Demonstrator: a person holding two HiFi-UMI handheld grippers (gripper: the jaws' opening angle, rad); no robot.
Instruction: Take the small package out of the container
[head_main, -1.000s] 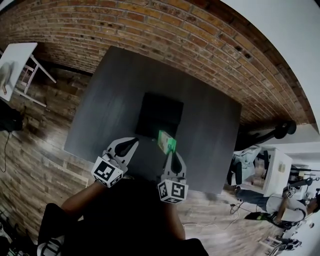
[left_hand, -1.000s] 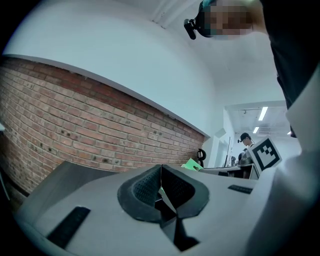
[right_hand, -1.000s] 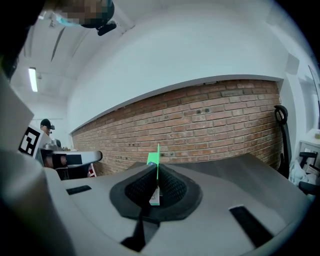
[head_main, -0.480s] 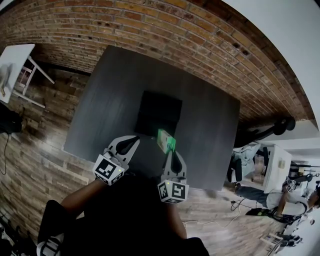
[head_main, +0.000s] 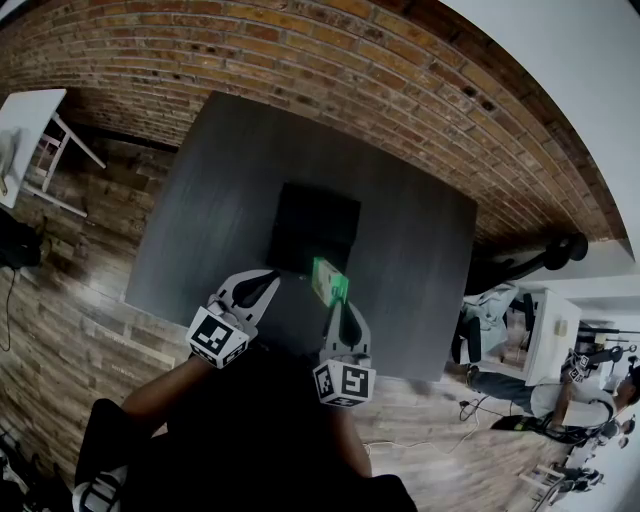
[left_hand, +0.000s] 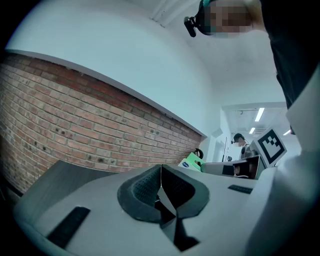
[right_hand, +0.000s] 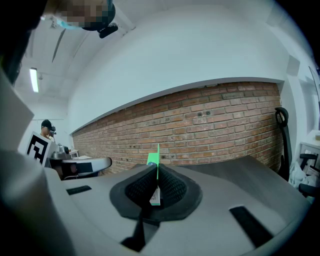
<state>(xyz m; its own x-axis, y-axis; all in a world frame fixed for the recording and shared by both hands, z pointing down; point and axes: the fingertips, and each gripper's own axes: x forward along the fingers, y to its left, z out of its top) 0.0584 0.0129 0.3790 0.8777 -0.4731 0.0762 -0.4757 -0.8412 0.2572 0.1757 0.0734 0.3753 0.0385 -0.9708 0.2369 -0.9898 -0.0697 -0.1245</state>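
Brick wall (head_main: 300, 50) backs the dark worktop (head_main: 200, 200) and black container (head_main: 315, 228). Right gripper (head_main: 342, 308) pinches the small package (head_main: 330, 281) at the container's near edge; left gripper (head_main: 265, 283) closed, empty. Nothing has shifted.

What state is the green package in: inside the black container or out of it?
Out. The right gripper pinches the green package edge-on between its pads, at the black container's near corner rather than within it.

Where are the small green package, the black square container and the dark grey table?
small green package (head_main: 331, 281), head view, middle of its green face.
black square container (head_main: 316, 223), head view, its bare inside.
dark grey table (head_main: 215, 190), head view, bare top left of the container.
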